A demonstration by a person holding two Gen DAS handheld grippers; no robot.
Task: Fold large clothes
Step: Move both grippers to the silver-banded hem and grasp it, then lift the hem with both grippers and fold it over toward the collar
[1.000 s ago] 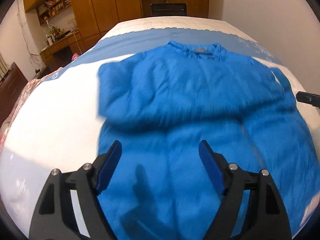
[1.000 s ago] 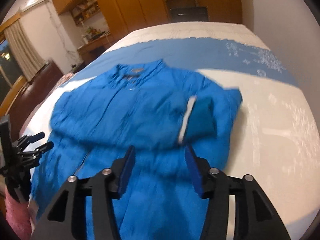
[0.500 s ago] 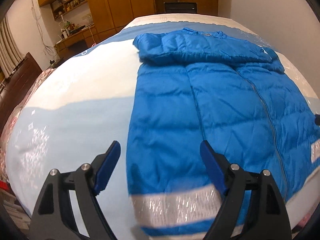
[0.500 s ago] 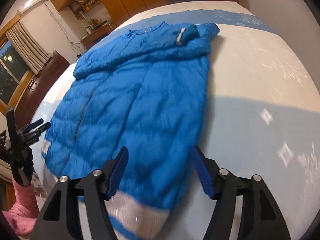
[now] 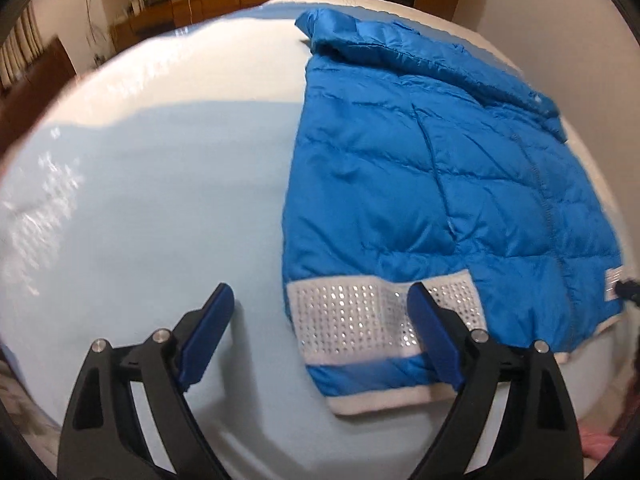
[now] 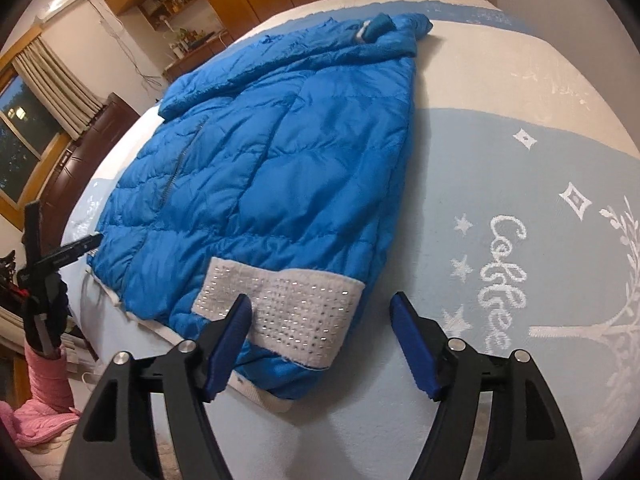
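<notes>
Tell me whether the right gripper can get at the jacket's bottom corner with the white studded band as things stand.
Probably yes. The right gripper hangs just over the studded band at the blue jacket hem, jaws opening, nothing between them, and only bare bedspread beside that corner.

Bed (image 6: 500,128), pale blue-white cover; blue padded jacket (image 6: 280,168) flat on it.

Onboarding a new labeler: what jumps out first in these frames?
The bright blue puffer jacket spread flat on the pale bed cover, sleeves folded across its top. Next, the white studded band at its near hem, with each gripper's blue fingers opening over a hem corner, gripping nothing.
</notes>
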